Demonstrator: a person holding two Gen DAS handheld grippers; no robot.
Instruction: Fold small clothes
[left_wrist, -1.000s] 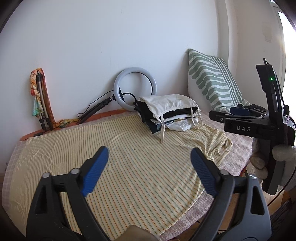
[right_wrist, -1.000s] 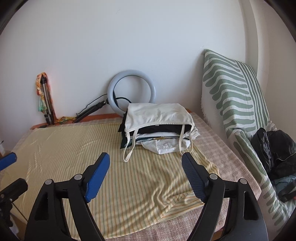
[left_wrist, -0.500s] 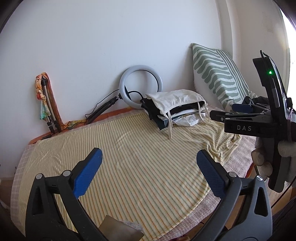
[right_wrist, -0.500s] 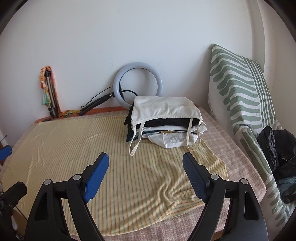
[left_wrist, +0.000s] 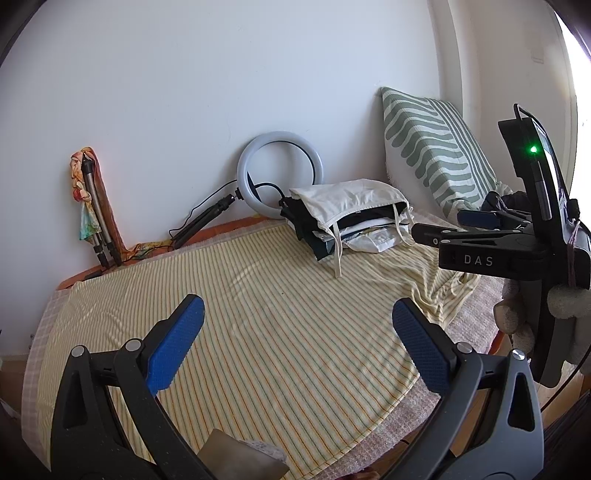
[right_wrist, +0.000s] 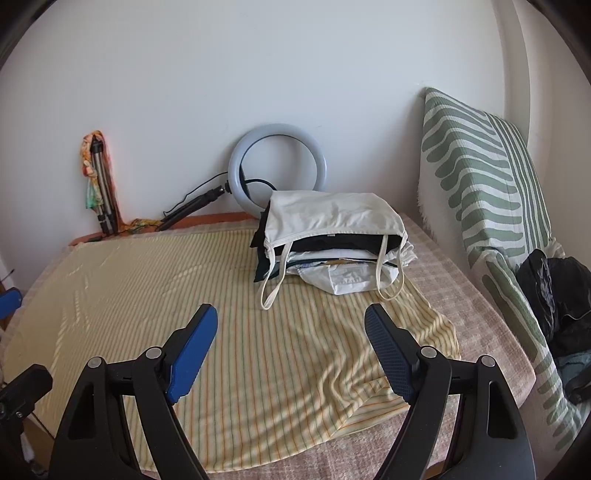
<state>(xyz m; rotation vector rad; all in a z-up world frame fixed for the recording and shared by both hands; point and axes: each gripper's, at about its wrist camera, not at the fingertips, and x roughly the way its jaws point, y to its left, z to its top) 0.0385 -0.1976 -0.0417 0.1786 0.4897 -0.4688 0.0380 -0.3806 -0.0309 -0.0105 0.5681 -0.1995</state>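
A stack of folded clothes (left_wrist: 351, 218) (right_wrist: 332, 236) sits at the back of the table, topped by a cream garment whose straps hang down the front. A yellow striped cloth (left_wrist: 277, 288) (right_wrist: 147, 280) lies spread flat over most of the table, rumpled at its right corner. My left gripper (left_wrist: 297, 310) hovers wide open over the cloth's near part, with nothing between its blue pads. My right gripper (right_wrist: 291, 317) is open over the cloth's right half, short of the stack, and holds nothing. A grey-beige scrap (left_wrist: 240, 458) shows below the left gripper; I cannot tell what it is.
A ring light (right_wrist: 277, 166) and a folded tripod wrapped in a coloured scarf (right_wrist: 98, 177) lean on the back wall. A green-striped pillow (right_wrist: 476, 162) stands at the right, with dark bundled items (right_wrist: 557, 295) beside it. A pink checked blanket (right_wrist: 480, 332) covers the table under the striped cloth.
The left gripper's jaws have spread a little wider. The right gripper has barely shifted. The clothes stack and the striped cloth lie as before.
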